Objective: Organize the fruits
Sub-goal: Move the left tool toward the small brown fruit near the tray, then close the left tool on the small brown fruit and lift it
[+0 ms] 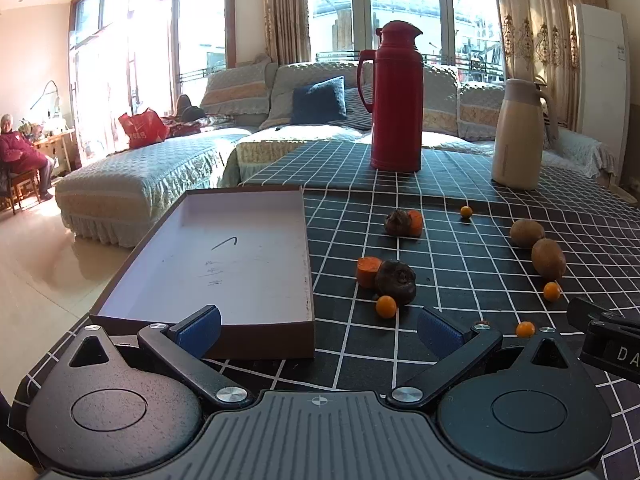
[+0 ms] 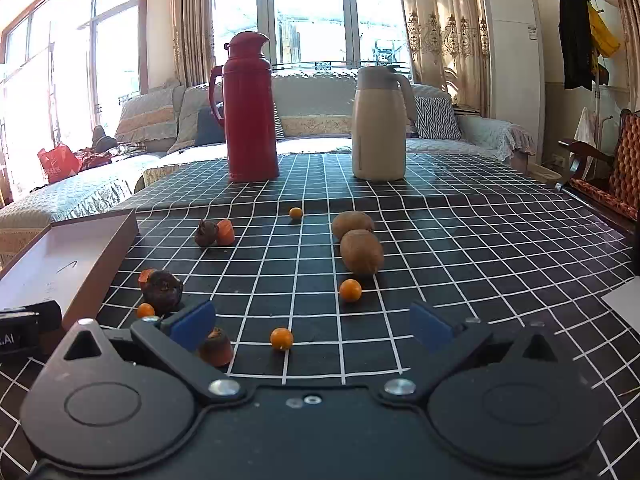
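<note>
Both tools hang low over a bench (image 2: 440, 240) covered in a black cloth with a white grid. The left hand-held gripper (image 1: 319, 330) has its blue-padded fingers spread wide with nothing between them; its left finger sits in front of the near wall of a shallow brown box (image 1: 224, 256) with a pale inside, which lies empty at the left of the bench. The right hand-held gripper (image 2: 312, 326) is likewise spread wide and holds nothing. Fruit lies scattered on the cloth to the right of the box. Two brown kiwis (image 2: 358, 242) lie touching each other toward the middle, with a small orange fruit (image 2: 350, 290) just in front of them. Another small orange fruit (image 2: 281, 339) rests between the right gripper's fingers but well clear of both pads. A dark wrinkled fruit (image 2: 163, 286) sits near the box with an orange piece (image 2: 146, 276) against it and a further small orange one (image 2: 145, 310) just in front. A second dark fruit with an orange piece (image 2: 214, 233) lies farther back, and one tiny orange fruit (image 2: 295, 213) sits alone beyond. A stubby dark-and-orange piece (image 2: 217, 346) lies beside the right gripper's left finger. At the far edge stand a tall red flask (image 2: 250, 110) and a cream jug (image 2: 379, 124), well apart. Behind the bench is a sofa (image 1: 320, 120).
</note>
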Demonstrator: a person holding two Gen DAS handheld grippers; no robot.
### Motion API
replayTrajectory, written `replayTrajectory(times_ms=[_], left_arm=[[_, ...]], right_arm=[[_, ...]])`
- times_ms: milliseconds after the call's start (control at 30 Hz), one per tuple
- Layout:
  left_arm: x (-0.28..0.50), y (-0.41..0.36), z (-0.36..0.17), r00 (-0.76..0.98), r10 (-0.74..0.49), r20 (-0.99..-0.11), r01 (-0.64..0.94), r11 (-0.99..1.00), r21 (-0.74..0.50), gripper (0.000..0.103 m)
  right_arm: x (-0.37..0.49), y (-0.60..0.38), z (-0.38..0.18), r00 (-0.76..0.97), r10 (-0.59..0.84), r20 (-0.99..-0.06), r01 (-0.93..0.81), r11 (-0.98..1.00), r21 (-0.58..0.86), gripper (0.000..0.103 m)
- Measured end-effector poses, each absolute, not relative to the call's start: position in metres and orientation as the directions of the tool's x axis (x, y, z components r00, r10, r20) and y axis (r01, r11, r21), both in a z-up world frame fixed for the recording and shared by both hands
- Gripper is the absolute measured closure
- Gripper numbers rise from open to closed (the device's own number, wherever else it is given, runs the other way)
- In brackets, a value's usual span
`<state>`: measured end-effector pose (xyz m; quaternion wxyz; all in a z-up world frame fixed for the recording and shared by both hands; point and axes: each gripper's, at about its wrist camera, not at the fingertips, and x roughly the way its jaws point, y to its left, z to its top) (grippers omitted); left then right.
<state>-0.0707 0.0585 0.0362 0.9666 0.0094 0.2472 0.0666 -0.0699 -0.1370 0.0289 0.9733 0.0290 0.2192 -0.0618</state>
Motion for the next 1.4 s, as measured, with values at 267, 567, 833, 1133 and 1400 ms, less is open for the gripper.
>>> replayTrajectory(times_ms=[267, 567, 833, 1133, 1400], left_arm=[[-0.072, 0.060, 0.036, 0.869, 0.136, -0.476, -0.128, 0.991, 0.049, 0.000], [-0.071, 0.057, 0.035, 0.870, 0.131, -0.476, -0.120, 0.991, 0.052, 0.000], [-0.070, 0.051, 0.035, 0.873, 0.122, -0.473, -0.102, 0.992, 0.068, 0.000], [-0.051, 0.016, 0.027, 0.872, 0.060, -0.485, 0.004, 0.992, 0.129, 0.000], [-0.042, -0.025, 0.013, 0.892, 0.015, -0.453, 0.097, 0.970, 0.223, 0.000]], right_arm=[[-0.068, -0.135, 0.029, 0.895, -0.105, -0.434, 0.127, 0.992, 0.022, 0.000], [-0.068, -0.136, 0.029, 0.894, -0.110, -0.435, 0.133, 0.991, 0.022, 0.000], [-0.069, -0.138, 0.029, 0.892, -0.126, -0.434, 0.150, 0.988, 0.021, 0.000], [-0.069, -0.169, 0.029, 0.867, -0.218, -0.448, 0.272, 0.960, 0.060, 0.000], [-0.081, -0.202, 0.031, 0.860, -0.256, -0.440, 0.340, 0.932, 0.122, 0.000]])
